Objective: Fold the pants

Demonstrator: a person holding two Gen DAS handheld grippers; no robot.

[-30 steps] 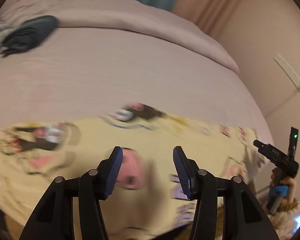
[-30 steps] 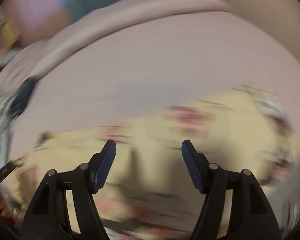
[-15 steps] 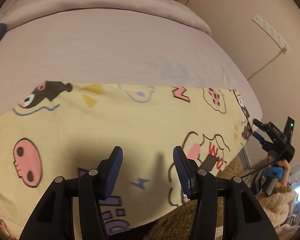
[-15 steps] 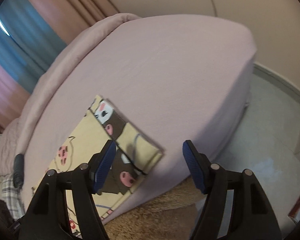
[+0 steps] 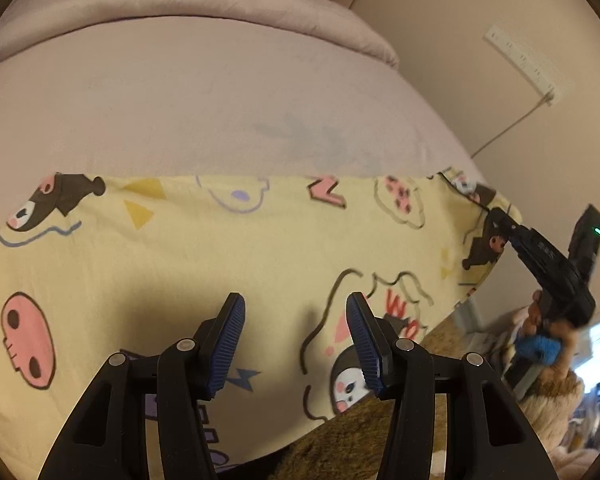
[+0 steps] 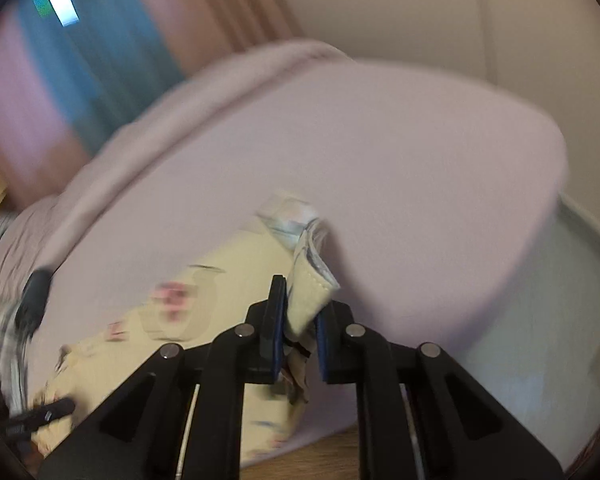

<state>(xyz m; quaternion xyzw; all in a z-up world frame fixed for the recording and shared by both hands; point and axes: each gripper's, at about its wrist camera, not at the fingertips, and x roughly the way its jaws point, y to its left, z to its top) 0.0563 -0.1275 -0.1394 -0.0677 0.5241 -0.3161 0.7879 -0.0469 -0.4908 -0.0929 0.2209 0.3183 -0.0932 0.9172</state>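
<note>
Jaws of the right gripper (image 6: 298,316) have just closed, apparently clamping the pants (image 5: 228,248) hem; left gripper (image 5: 296,332) jaws stand apart above the bed (image 5: 204,100)

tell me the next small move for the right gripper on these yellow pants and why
Probably lift and carry the pinched end across toward the left gripper. The right gripper has just closed on the hem of the yellow pants, while the rest lies flat on the bed.

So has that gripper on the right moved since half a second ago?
Yes. The right gripper has swung left onto the yellow pants, away from the bed corner; its jaws have just been closing and now pinch the cloth's end.
</note>
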